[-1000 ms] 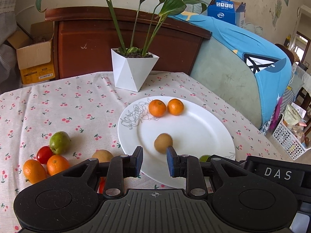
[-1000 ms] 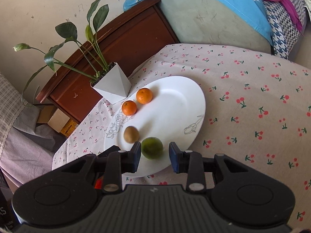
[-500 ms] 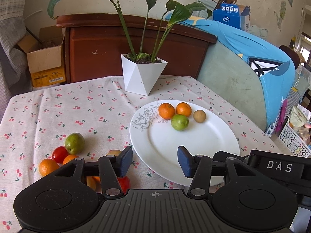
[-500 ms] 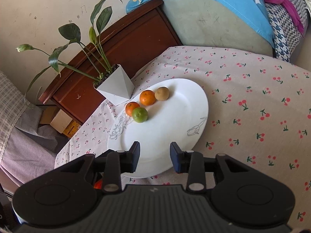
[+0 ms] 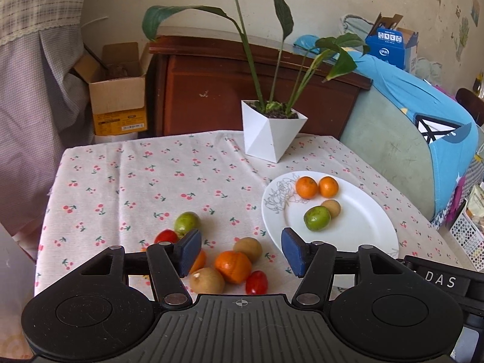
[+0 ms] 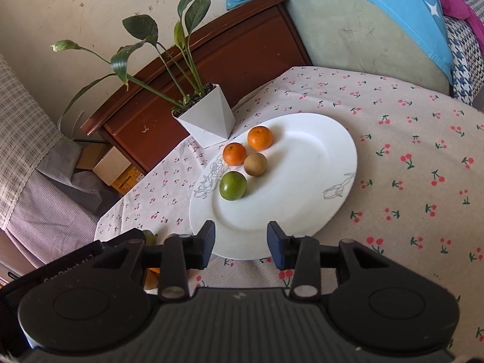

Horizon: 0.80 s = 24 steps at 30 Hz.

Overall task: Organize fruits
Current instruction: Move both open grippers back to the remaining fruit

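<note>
The left gripper (image 5: pixel 241 252) hangs over a cluster of loose fruit on the cherry-print tabletop (image 5: pixel 127 187), its jaws spread wide and holding nothing. Between and just below them lie an orange (image 5: pixel 232 266), two brown kiwis (image 5: pixel 248 249) (image 5: pixel 207 280) and a small red tomato (image 5: pixel 256 282). Behind the left finger sit a green fruit (image 5: pixel 187 222) and another tomato (image 5: pixel 165 237); one more orange is mostly hidden by that finger.

The right gripper (image 6: pixel 241 243) hovers at the near rim of the white plate (image 6: pixel 302 187), jaws also spread and empty. On the plate's far side rest two oranges (image 6: pixel 259 138) (image 6: pixel 234 153), a kiwi (image 6: pixel 255 164) and a green fruit (image 6: pixel 232 185), bunched close together, beside the printed flower outline. A white angular planter (image 6: pixel 208 121) stands on the tabletop just beyond the plate.
</note>
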{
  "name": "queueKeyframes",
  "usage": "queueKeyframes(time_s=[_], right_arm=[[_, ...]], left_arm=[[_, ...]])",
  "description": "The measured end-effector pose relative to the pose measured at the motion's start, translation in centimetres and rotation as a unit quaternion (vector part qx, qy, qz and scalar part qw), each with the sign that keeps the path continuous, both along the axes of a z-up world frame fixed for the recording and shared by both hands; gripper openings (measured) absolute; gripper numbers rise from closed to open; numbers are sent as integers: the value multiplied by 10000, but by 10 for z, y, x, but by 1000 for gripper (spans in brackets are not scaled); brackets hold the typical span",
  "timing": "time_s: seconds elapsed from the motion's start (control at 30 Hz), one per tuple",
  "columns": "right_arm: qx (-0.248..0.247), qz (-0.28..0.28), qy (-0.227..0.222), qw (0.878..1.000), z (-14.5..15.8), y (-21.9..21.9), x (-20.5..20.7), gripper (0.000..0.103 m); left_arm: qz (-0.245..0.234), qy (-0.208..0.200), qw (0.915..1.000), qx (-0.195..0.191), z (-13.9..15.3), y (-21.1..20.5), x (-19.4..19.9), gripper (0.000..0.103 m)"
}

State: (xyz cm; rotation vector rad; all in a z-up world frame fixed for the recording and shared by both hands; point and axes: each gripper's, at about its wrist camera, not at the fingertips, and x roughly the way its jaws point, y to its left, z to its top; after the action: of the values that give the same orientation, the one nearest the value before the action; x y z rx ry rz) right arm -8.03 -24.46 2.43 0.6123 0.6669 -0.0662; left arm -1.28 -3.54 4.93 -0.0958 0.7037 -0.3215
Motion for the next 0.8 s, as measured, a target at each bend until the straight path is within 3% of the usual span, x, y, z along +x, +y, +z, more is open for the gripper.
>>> queueKeyframes(time_s=[0.53,0.8], right_arm=[[-116,714,-23,9974,-4,32,6,40],[-133,1070,-1,9942,-11,50,14,40]], left_arm=[[617,165,9979,83,-6,56,-2,58],[516,318,9977,289,-22,63,-2,57]])
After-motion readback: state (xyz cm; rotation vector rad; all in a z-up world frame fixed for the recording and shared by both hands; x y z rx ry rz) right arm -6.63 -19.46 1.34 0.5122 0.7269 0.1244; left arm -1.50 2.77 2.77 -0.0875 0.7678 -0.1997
